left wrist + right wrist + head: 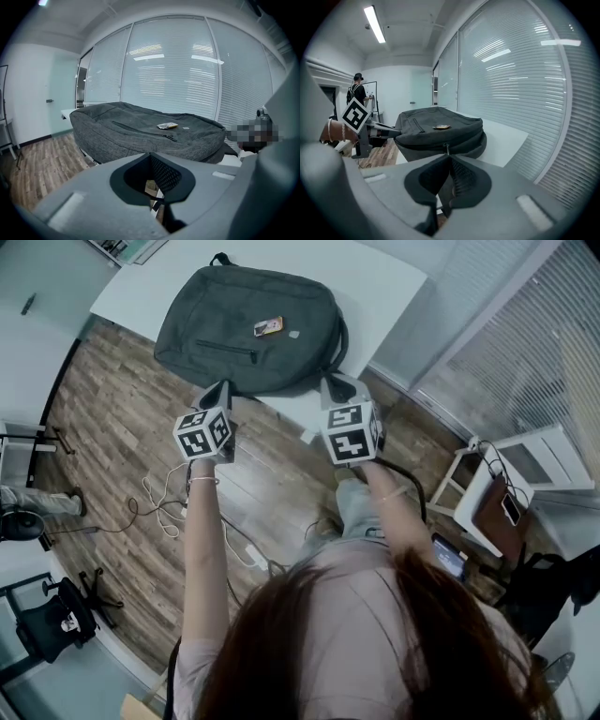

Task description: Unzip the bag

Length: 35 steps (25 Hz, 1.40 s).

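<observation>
A grey backpack lies flat on the white table, front side up. Its front pocket zipper runs across the face, beside a small orange tag. My left gripper hovers at the bag's near edge, jaws together and empty; the bag fills the left gripper view just beyond its tips. My right gripper is at the bag's near right corner, also shut with nothing between its jaws. Its tips sit just below the main zipper's pull on the bag's side.
The table's near edge lies under both grippers, with wooden floor and loose cables below. A white chair stands at the right, before the window blinds. A person stands far back in the room.
</observation>
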{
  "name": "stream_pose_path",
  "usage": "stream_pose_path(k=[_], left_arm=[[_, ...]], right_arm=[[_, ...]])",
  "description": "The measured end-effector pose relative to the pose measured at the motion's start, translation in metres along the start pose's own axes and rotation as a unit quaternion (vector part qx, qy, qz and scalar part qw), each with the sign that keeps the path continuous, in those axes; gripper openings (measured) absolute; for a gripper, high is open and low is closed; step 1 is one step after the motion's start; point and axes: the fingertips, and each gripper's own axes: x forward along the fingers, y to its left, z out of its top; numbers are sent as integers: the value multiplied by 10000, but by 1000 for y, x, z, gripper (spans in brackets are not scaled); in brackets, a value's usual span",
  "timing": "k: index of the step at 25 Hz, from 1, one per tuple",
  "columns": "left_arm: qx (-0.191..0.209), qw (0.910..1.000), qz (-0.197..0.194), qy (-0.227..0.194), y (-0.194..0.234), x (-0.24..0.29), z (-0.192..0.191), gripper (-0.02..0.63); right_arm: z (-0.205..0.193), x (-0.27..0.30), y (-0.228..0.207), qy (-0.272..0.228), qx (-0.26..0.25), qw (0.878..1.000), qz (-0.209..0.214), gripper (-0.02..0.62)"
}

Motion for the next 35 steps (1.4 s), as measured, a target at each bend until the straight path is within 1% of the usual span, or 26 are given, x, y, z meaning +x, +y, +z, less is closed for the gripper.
stream_pose_path(k=[15,25,35], left_arm=[[110,9999,37,51,0,2,0,8],[103,9999,51,41,-1,2,0,8],[139,9999,93,43,-2,2,0,8]], right_arm=[[4,9,-18,54,-28,9999,154,14],[7,13,-30,93,-172,9991,363,12],[11,20,-41,143,-144,9980,602,15]])
